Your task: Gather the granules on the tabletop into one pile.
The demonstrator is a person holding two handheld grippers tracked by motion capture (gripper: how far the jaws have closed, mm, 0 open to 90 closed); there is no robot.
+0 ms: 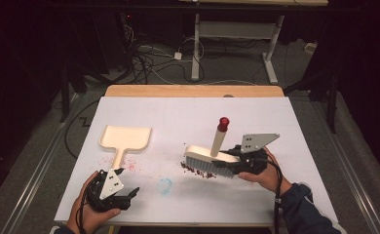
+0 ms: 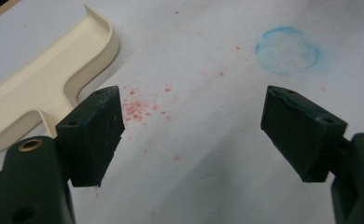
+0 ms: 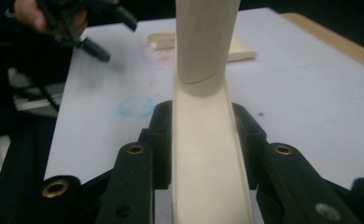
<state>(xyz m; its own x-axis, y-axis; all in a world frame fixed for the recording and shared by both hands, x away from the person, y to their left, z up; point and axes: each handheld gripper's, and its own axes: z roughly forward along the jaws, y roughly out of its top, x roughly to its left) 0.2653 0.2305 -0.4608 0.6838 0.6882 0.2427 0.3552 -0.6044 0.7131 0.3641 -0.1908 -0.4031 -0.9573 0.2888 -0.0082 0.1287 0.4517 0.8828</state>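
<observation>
The right gripper (image 1: 227, 164) is clamping the cream block of a brush (image 1: 208, 159), its two black jaws pressing on either side of the block, as the right gripper view shows close up (image 3: 203, 154). The brush is sitting right of the middle of the white table (image 1: 275, 195), bristles pointing down toward the sheet, with a little heap of dark red crumbs (image 1: 193, 169) lying just under its left end. Its pale handle is rising upright and slightly tilted, ending in a red cap (image 1: 223, 122).

The left gripper (image 1: 132, 192) is resting near the front left edge of the table, held in the person's left hand (image 1: 88, 209). Its jaws are standing wide apart with nothing between them, hovering over bare sheet (image 2: 194, 135). Just beyond its left jaw a cream dustpan (image 1: 125, 138) is lying flat, handle pointing toward the person; the left gripper view is catching its rim and handle (image 2: 45, 79). Fine red specks (image 2: 140, 109) are dusting the sheet beside the dustpan's handle, and a faint blue ring (image 1: 164, 185) is marking the table between the two grippers, well apart from the brush
</observation>
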